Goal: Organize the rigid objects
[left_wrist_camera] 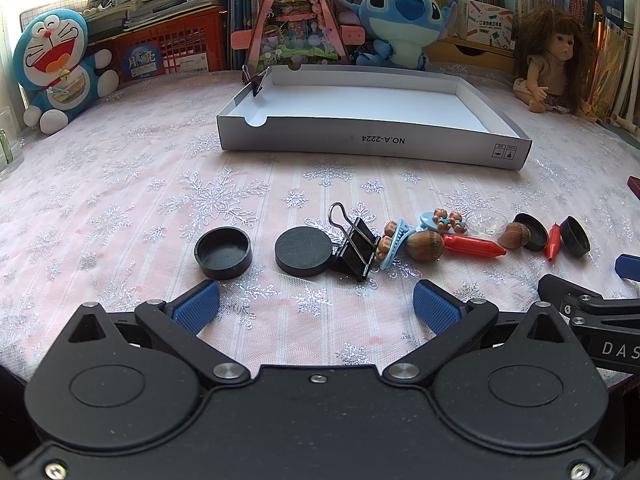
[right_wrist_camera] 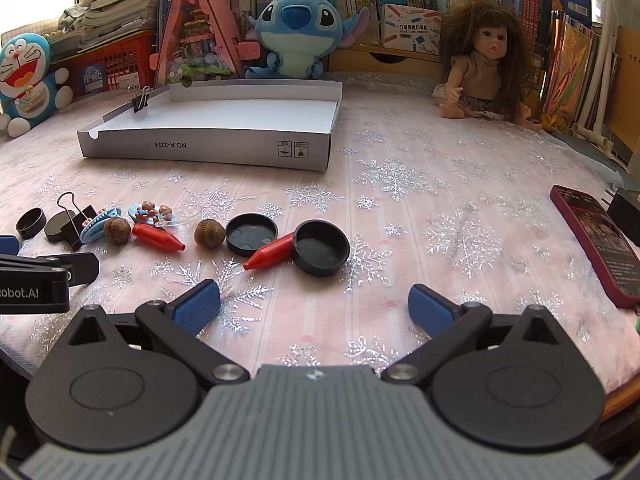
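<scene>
Hovering low over the snowflake tablecloth (left_wrist_camera: 120, 168), your left gripper (left_wrist_camera: 316, 306) sits level and faces the far side, its blue fingers (left_wrist_camera: 196, 306) spread wide with nothing between them; your right gripper (right_wrist_camera: 314, 306) holds the same level pose just to its right, fingers (right_wrist_camera: 430, 310) equally spread and bare. Beyond you runs a row of small things, left to right. A black cap (left_wrist_camera: 223, 252) lies open side up at the far left, then a flat black disc (left_wrist_camera: 304, 251), and touching it a black binder clip (left_wrist_camera: 356, 246) whose wire handle tilts up and to the left. Just right of it a blue hair clip with bear charms (left_wrist_camera: 394, 242) runs from near-left to far-right, an acorn (left_wrist_camera: 425, 245) rests against it, and a red crayon-shaped piece (left_wrist_camera: 474, 246) lies nearly crosswise, tip pointing right. Further right come a second acorn (right_wrist_camera: 209, 233), a black lid (right_wrist_camera: 251, 234) with its hollow up, a second red piece (right_wrist_camera: 270, 257) with its tip toward near-left, and another black cap (right_wrist_camera: 321, 253) touching its blunt end. Far behind the row stands the white cardboard tray (left_wrist_camera: 372, 140), long side facing you, with a second binder clip (left_wrist_camera: 256, 80) clamped upright on its left wall. A phone (right_wrist_camera: 596, 240) lies at the right edge, pointing away from you.
</scene>
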`<act>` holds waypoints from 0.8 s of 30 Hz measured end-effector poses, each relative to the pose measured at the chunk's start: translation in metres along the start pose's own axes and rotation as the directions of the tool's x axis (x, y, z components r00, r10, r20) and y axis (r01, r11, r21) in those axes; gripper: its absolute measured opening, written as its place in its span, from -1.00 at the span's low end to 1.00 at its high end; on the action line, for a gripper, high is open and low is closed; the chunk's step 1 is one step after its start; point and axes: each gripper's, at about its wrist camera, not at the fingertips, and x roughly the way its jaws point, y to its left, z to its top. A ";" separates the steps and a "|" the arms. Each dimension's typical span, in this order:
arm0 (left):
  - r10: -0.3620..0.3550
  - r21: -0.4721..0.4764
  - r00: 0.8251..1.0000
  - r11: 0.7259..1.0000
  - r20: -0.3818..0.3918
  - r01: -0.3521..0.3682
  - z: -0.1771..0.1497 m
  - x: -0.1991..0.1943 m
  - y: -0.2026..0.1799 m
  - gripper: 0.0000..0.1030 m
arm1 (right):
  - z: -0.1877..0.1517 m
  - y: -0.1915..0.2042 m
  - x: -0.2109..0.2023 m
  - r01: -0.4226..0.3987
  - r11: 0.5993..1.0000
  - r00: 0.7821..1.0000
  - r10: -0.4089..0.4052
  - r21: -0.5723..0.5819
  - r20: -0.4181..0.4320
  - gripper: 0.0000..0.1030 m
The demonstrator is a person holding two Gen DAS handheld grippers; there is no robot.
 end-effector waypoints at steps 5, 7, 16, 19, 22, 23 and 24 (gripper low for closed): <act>0.000 0.000 1.000 1.000 0.000 0.000 0.000 0.000 0.000 1.00 | 0.000 0.000 0.000 0.000 1.000 1.000 0.000 0.000 0.000 1.00; 0.000 0.000 1.000 1.000 0.000 0.000 0.000 0.000 0.000 1.00 | 0.000 0.000 0.000 0.001 1.000 1.000 -0.001 0.001 -0.001 1.00; 0.000 0.000 1.000 1.000 0.001 0.000 0.000 0.000 0.000 1.00 | 0.000 0.001 -0.001 0.001 1.000 1.000 -0.001 0.001 0.000 1.00; 0.000 0.000 1.000 1.000 0.001 0.000 0.000 0.000 0.000 1.00 | 0.001 0.003 -0.001 0.001 1.000 1.000 -0.001 0.001 -0.001 1.00; 0.000 0.000 1.000 1.000 0.001 0.000 0.000 0.000 0.000 1.00 | 0.001 0.004 -0.001 0.000 1.000 1.000 0.000 0.000 0.001 1.00; 0.000 0.000 1.000 1.000 0.001 0.000 0.000 0.000 0.000 1.00 | -0.001 0.001 -0.001 0.000 1.000 1.000 0.000 -0.002 0.002 1.00; 0.000 0.000 1.000 1.000 0.001 0.000 0.000 0.000 0.000 1.00 | -0.001 0.002 0.000 0.000 1.000 1.000 0.000 -0.001 0.001 1.00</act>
